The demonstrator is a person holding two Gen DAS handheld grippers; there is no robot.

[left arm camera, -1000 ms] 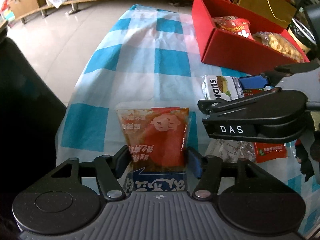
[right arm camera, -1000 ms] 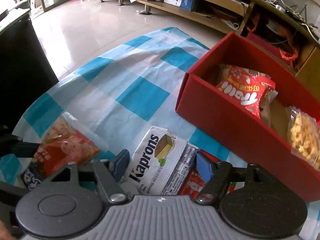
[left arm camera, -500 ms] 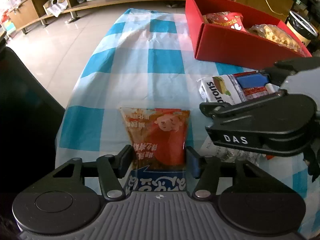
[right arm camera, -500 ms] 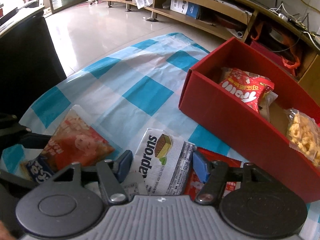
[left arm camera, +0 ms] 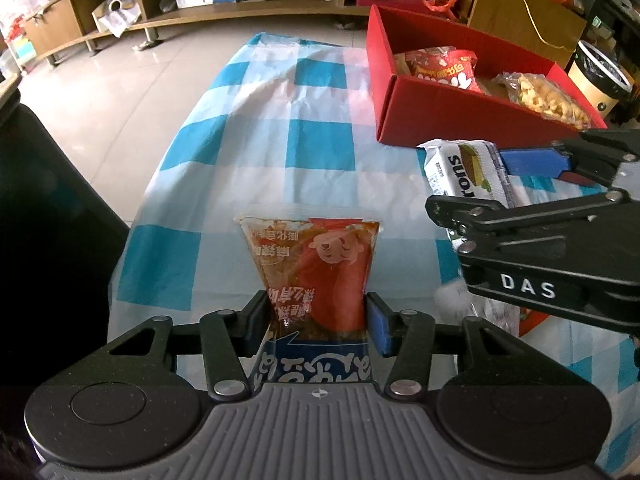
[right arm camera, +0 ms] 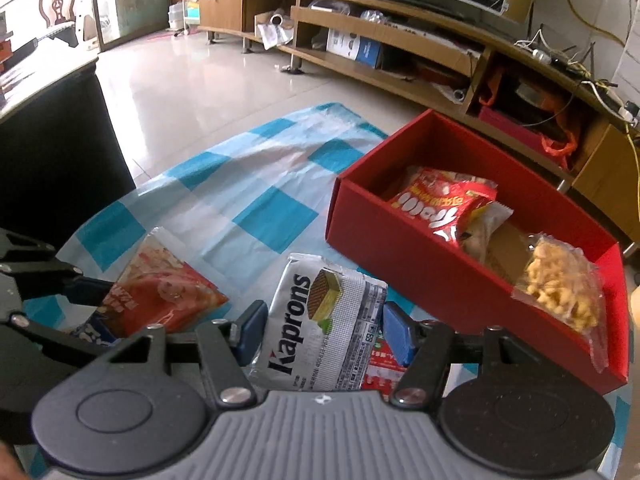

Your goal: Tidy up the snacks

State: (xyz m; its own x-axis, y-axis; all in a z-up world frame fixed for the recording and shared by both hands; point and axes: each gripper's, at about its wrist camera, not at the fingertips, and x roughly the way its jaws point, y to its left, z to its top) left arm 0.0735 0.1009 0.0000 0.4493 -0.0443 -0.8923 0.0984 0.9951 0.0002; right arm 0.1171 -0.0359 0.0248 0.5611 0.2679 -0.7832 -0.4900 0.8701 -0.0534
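Observation:
An orange-red snack bag [left arm camera: 316, 264] lies on the blue-and-white checked cloth [left arm camera: 320, 140]. My left gripper [left arm camera: 316, 316] is closing on the bag's near half, and its pads squeeze the sides inward. The right gripper [right arm camera: 324, 328] is also closing, its blue pads pressed on both edges of a white Kaprons wafer pack [right arm camera: 316, 300]. That pack [left arm camera: 464, 172] tilts up off the cloth. Ahead on the right stands an open red box [right arm camera: 400, 256]. It holds a red puffed-snack bag [right arm camera: 444, 204] and a clear bag of yellow snacks [right arm camera: 556, 288].
A small red packet [right arm camera: 380, 364] lies under the wafer pack. A dark piece of furniture [left arm camera: 48, 220] stands past the table's left edge, with tiled floor beyond. Low wooden shelving [right arm camera: 400, 40] runs along the far wall. A paper tub [left arm camera: 600, 84] stands behind the box.
Both pairs of jaws have narrowed onto their packs. The red bag is pinched into a waist. The right gripper has risen and tipped the wafer pack up off the cloth.

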